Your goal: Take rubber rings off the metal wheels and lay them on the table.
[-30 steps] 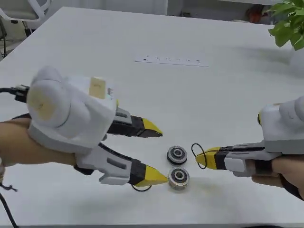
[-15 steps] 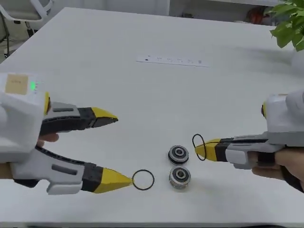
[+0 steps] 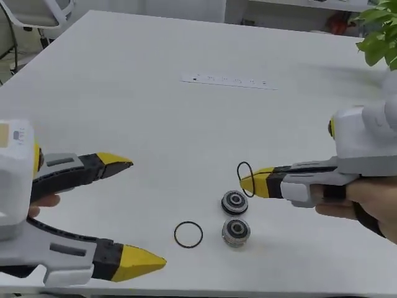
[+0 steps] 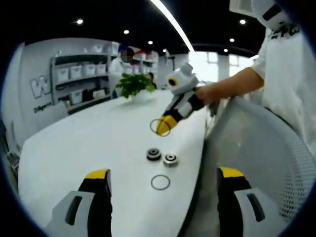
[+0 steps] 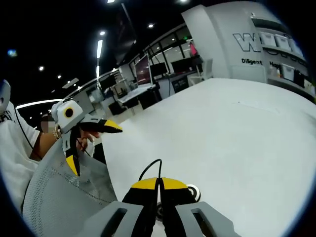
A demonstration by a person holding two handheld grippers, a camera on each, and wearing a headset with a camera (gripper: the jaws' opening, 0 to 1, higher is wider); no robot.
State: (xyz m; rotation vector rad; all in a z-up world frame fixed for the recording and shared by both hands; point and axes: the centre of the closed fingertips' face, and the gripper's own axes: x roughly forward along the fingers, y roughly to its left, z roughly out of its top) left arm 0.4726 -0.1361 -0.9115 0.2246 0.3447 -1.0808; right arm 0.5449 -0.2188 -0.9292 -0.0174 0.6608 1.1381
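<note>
Two metal wheels lie close together on the white table. A black rubber ring lies flat to their left. My right gripper hovers just above the wheels, shut on a second rubber ring that stands upright at its yellow tips. My left gripper stands wide open at the near left, nothing between its jaws, well apart from the flat ring. From the left gripper view I see the wheels, the flat ring and the held ring.
A flat white strip lies mid-table farther back. A green plant stands at the far right corner. A chair is beyond the far left edge. The table's near edge runs just under the left gripper.
My left gripper has pulled back to the left and opened wide, leaving the flat ring on the table. My right gripper has shifted slightly left and up with its ring.
</note>
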